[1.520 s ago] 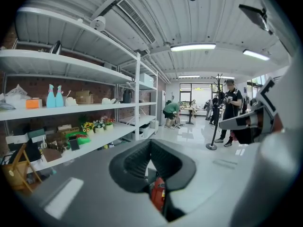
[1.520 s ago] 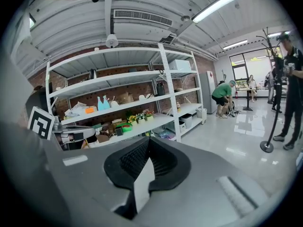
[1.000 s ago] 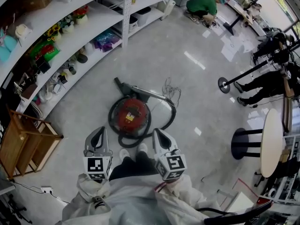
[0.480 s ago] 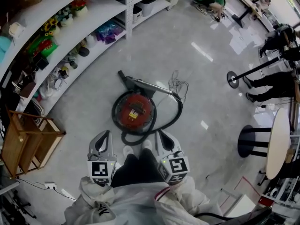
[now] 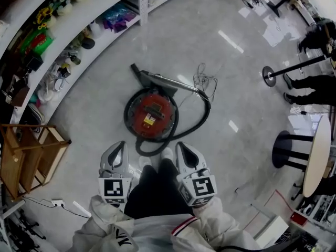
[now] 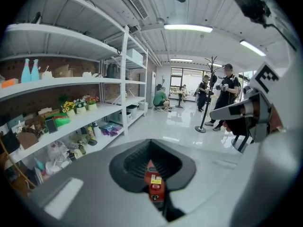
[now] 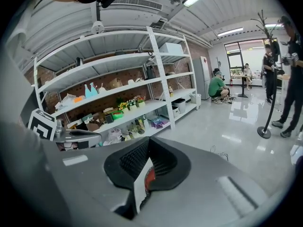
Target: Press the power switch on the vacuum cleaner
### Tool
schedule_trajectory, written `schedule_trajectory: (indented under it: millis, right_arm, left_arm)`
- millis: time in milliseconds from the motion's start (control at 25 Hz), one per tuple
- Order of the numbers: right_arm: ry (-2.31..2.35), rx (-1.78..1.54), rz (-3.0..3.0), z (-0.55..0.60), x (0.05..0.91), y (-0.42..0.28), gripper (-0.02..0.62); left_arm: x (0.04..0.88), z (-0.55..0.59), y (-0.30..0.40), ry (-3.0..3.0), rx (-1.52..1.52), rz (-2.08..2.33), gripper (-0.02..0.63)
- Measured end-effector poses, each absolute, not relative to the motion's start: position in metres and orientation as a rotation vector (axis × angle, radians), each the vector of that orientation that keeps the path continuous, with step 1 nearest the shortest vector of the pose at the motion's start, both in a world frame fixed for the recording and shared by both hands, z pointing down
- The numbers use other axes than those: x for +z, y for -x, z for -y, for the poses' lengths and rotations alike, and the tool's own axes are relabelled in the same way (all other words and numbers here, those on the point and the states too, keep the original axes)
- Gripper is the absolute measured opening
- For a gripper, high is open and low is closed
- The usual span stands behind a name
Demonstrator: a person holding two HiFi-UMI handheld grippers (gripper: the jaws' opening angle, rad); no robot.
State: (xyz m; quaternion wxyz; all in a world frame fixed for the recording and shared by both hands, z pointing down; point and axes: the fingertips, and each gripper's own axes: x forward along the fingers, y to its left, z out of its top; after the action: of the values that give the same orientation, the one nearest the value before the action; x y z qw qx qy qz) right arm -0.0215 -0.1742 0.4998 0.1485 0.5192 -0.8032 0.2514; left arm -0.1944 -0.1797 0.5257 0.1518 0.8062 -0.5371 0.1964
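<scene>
Head view: the red vacuum cleaner sits on the floor, and the person stands right by it. The left gripper and the right gripper both hang on the person's side of the vacuum cleaner, up above it and not touching it. In each gripper view the jaws are pressed together with nothing in them. A bit of red vacuum cleaner shows through the gap.

I can't pick out the power switch from here, so a gripper could push the wrong spot. I think the vacuum cleaner might slide away if it gets pushed from the side and not from the top. The black hose loops round the vacuum cleaner and comes right up to the white shoes. A step forward could catch on it and trip the person. The thin cord lies in a messy pile on the far side of the vacuum cleaner, and it could snag too.

There is a yellow label on top of the vacuum cleaner, but its words are too small to read. Each gripper has a cube with black and white squares. A dark letter mark is on the white sleeve, and I can't read it for sure.
</scene>
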Motion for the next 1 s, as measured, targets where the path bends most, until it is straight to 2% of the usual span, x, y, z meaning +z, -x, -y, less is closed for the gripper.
schedule_trajectory:
  millis: [1000]
  right_arm:
    - [-1.514, 0.845, 2.254, 0.183, 0.577, 0.002, 0.002]
  left_arm:
    - [0.622, 0.187, 0.159, -2.274, 0.694, 1.451, 0.000]
